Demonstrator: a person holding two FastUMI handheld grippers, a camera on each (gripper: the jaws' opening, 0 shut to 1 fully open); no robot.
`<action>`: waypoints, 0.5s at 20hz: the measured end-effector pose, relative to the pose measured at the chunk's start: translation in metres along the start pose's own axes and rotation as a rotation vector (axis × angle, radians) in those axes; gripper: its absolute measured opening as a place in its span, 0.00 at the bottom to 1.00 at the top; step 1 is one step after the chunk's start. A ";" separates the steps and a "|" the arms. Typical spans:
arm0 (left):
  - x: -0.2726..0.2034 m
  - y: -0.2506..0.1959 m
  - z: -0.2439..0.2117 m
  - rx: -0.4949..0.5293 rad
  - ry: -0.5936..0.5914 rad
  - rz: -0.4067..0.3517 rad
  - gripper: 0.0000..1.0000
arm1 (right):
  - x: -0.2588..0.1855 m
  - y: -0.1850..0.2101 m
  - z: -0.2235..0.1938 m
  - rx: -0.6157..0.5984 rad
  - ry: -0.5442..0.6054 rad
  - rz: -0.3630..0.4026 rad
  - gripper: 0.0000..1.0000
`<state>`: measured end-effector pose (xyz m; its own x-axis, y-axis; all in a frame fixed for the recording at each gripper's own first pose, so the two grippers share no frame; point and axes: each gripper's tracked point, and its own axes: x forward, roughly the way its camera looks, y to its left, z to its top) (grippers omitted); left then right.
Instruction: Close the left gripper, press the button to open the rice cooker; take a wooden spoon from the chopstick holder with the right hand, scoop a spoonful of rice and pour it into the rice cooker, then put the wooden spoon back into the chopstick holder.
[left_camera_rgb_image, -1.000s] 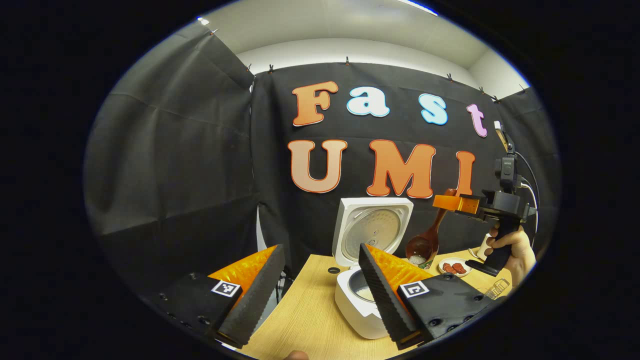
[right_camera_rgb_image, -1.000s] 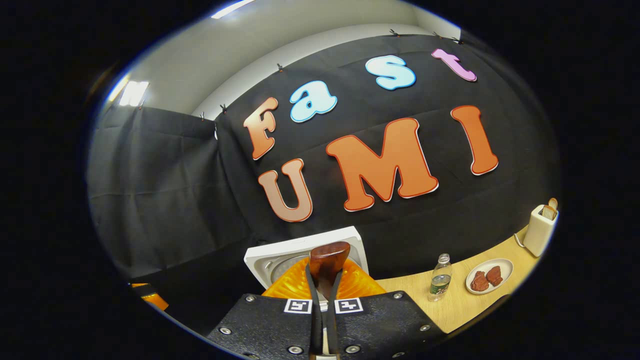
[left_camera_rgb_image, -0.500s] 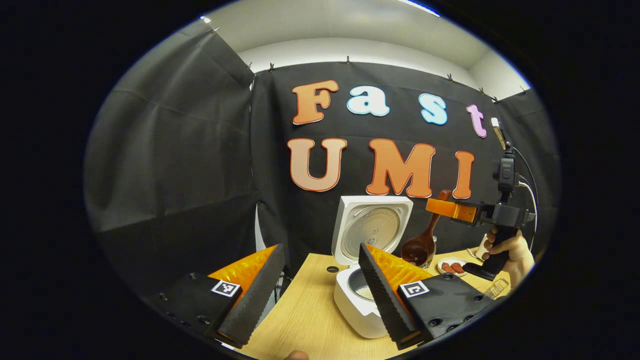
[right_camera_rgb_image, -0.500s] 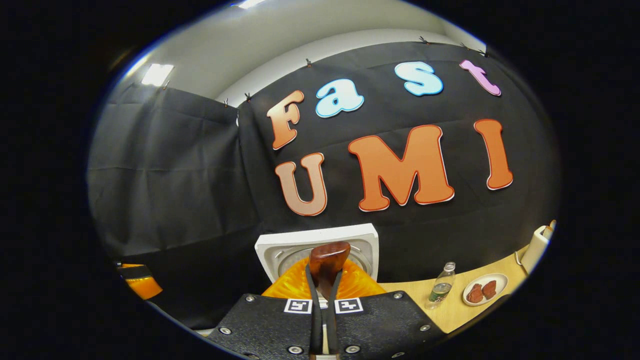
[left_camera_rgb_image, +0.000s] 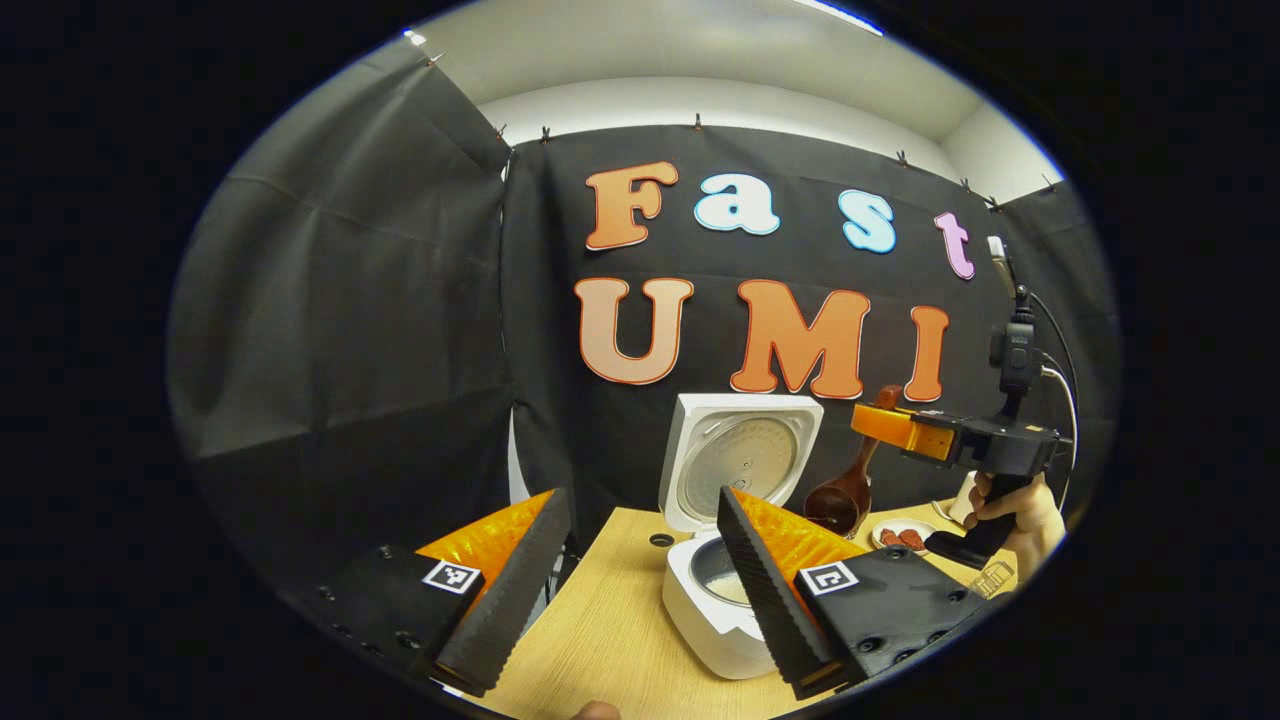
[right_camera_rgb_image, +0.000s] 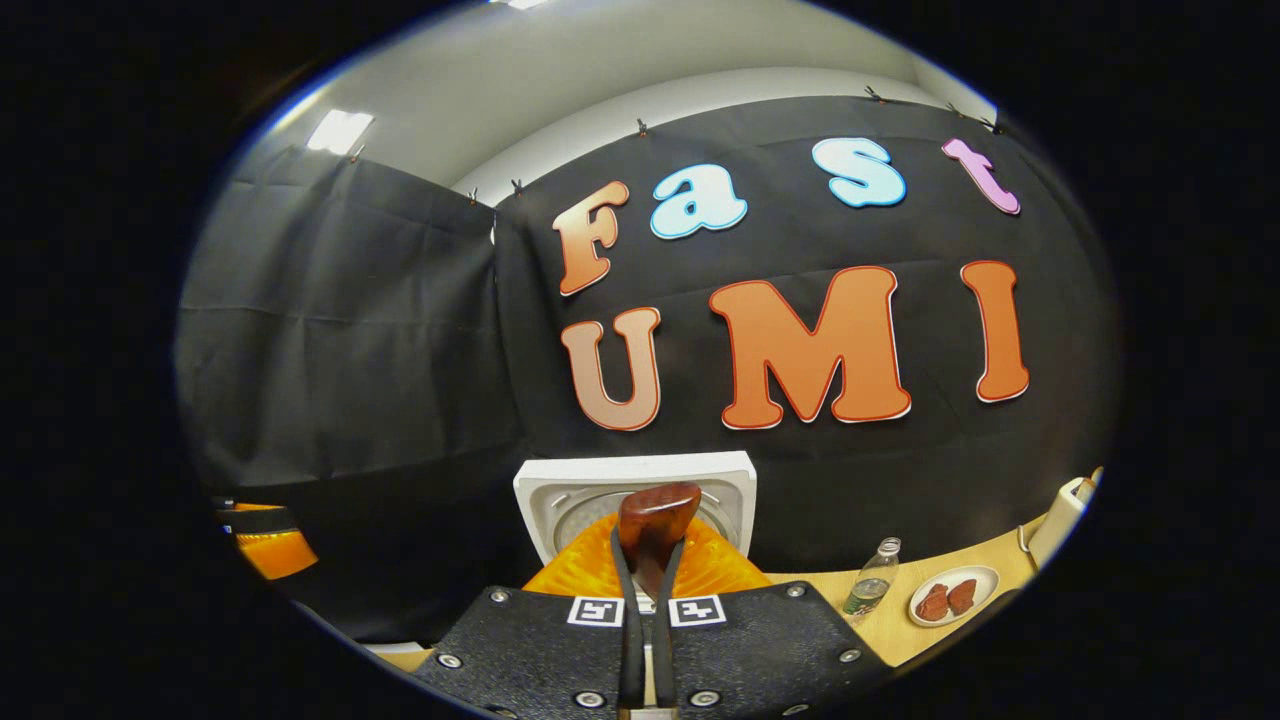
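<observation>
On the table (left_camera_rgb_image: 600, 640), the rice cooker (left_camera_rgb_image: 715, 610) stood open; right tool (right_camera_rgb_image: 645, 600) gripped the wooden spoon (left_camera_rgb_image: 845, 490), left tool (left_camera_rgb_image: 640, 590) gaped empty; return remained.

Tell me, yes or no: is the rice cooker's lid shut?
No, the rice cooker has its lid standing upright, and the inner pot is exposed in the left gripper view.

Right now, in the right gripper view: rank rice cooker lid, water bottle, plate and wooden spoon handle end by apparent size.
1. Rice cooker lid, largest, though partly hidden.
2. Wooden spoon handle end, held in the right gripper; it is near the camera, so it looks inflated.
3. Plate and water bottle: too alike to rank.
</observation>
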<state>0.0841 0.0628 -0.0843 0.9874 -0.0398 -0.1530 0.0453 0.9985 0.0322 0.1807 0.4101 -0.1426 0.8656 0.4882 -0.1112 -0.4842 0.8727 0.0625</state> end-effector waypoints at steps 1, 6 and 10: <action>0.000 -0.001 -0.001 0.003 -0.001 0.000 1.00 | -0.003 -0.005 0.004 0.004 -0.009 -0.005 0.02; -0.005 -0.010 -0.001 -0.005 0.003 -0.010 1.00 | -0.030 -0.039 0.013 0.106 -0.001 -0.041 0.02; -0.007 -0.017 -0.004 -0.012 0.015 -0.015 1.00 | -0.063 -0.100 0.025 0.169 -0.021 -0.129 0.02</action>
<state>0.0759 0.0465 -0.0880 0.9842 -0.0538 -0.1684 0.0578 0.9982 0.0185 0.1776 0.2921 -0.1175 0.9222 0.3711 -0.1088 -0.3427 0.9146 0.2149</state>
